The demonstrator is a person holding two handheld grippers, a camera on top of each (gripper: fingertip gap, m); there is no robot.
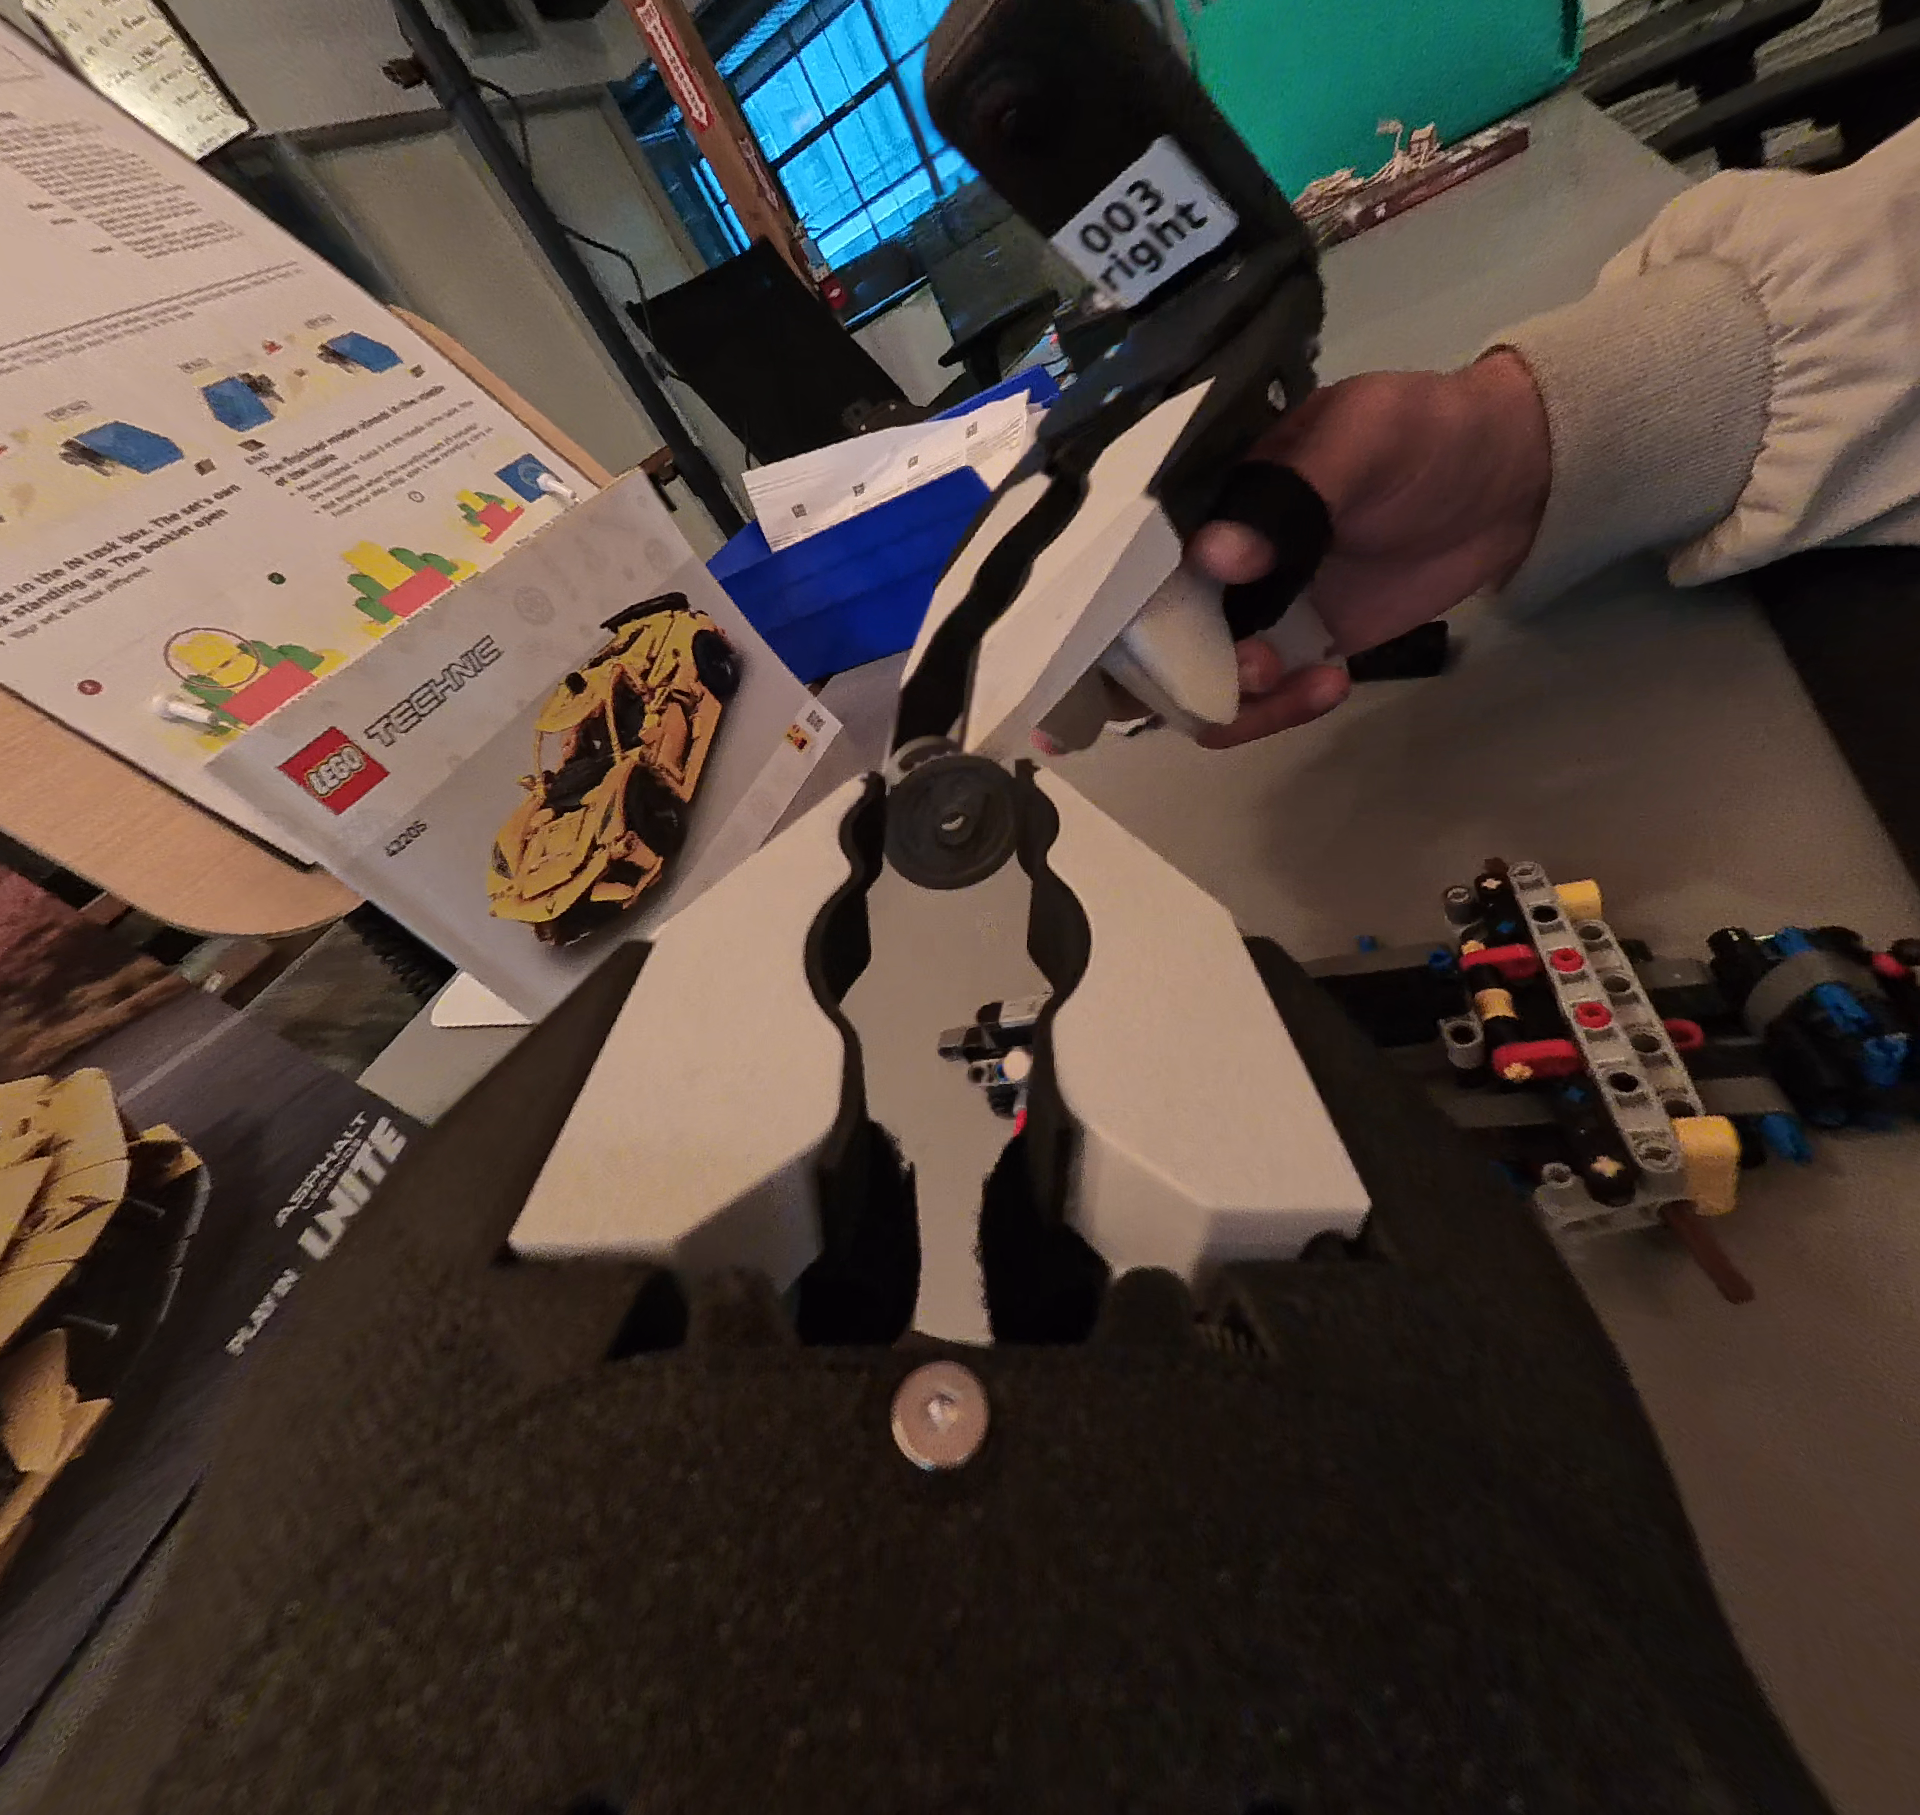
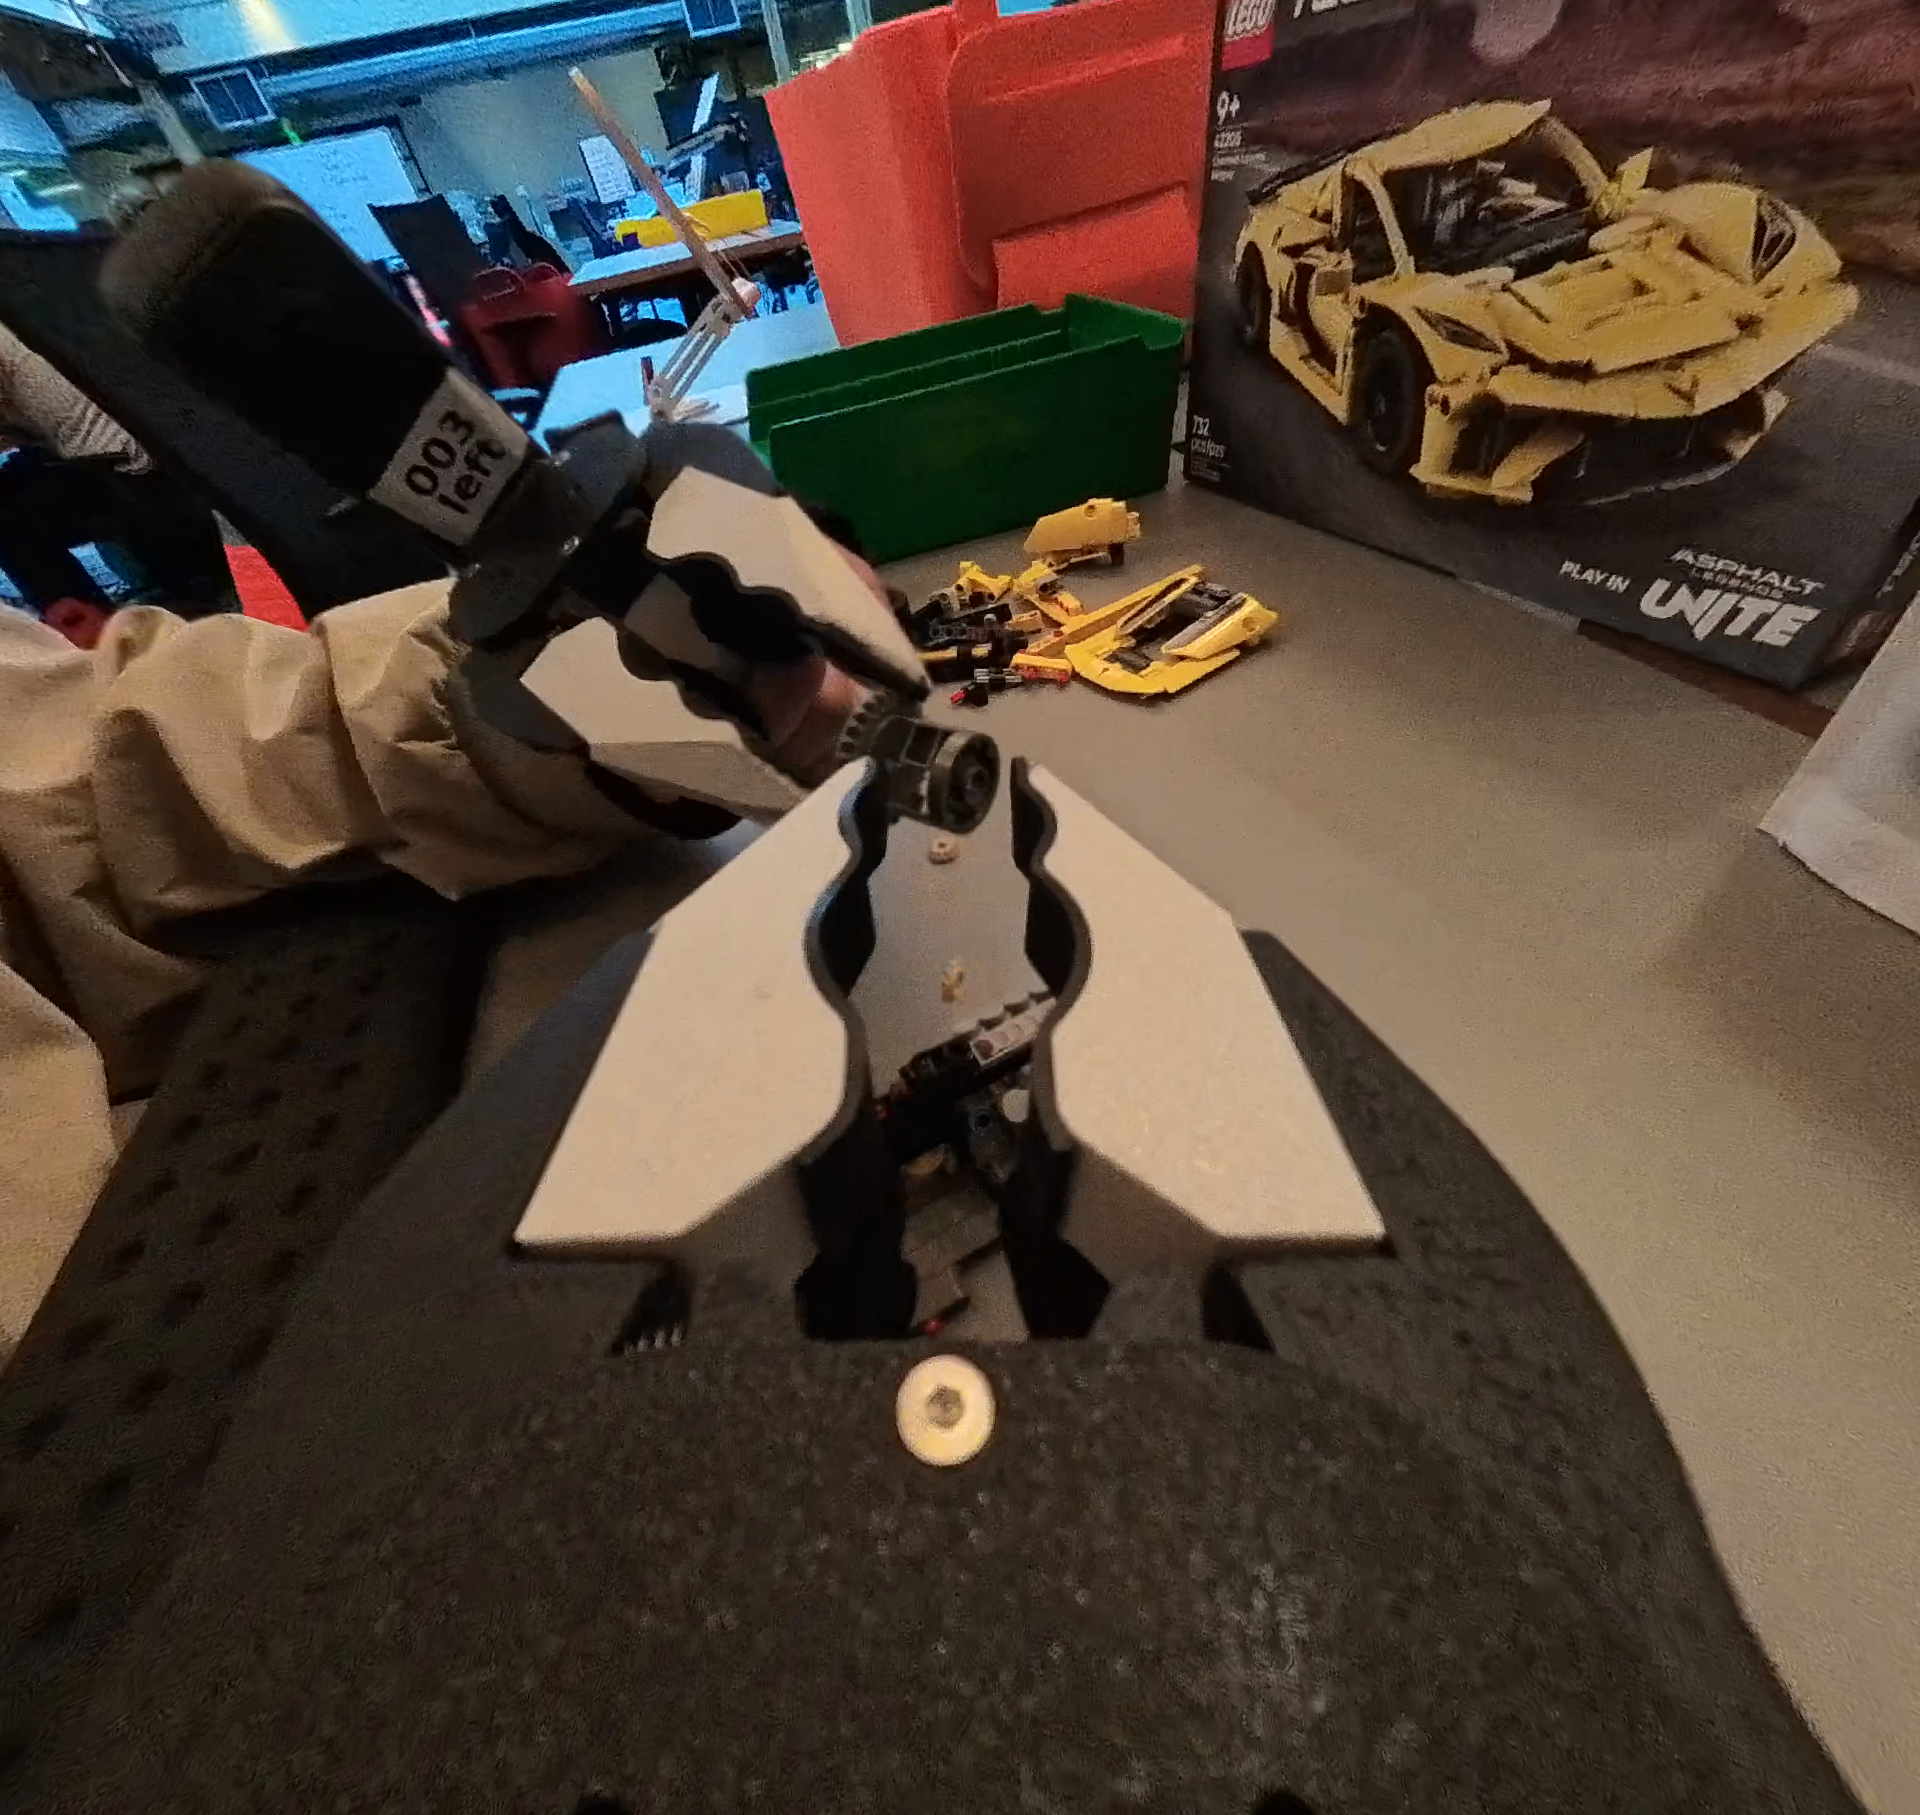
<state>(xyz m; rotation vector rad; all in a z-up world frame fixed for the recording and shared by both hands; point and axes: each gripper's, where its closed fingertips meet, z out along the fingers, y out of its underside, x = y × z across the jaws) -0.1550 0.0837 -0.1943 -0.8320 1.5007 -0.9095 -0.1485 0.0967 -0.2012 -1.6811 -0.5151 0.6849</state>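
Left wrist view: the left gripper [image 1: 951,799] points forward and slightly down over the grey table [image 1: 1558,726]. Its tongs are clenched on a dark round wheel hub [image 1: 951,827], which sits between the two tips. The right gripper [image 1: 940,745] slants in from the upper right, carried by a hand [image 1: 1382,539] in a pale sleeve [image 1: 1714,363]. Its tips meet the top of the hub. A small dark part [image 1: 992,1043] lies on the table below the fingers. To the right a grey-and-black Technic chassis [image 1: 1590,1048] lies well apart, with bare table beyond it. On the left an instruction booklet [image 1: 520,757] stands just beside the tips, with a blue bin [image 1: 852,570] behind it, so that side is tight.

Right wrist view: the right gripper's tips stand on either side of the hub. I cannot tell whether they press it or are released. The left gripper reaches in from the left and holds the hub's far end. Loose yellow body panels [image 2: 1153,622] lie ahead, before a green bin [image 2: 966,415] and an orange bag [image 2: 997,134]. The car kit box [image 2: 1538,290] stands at the right, with open table in front of it.
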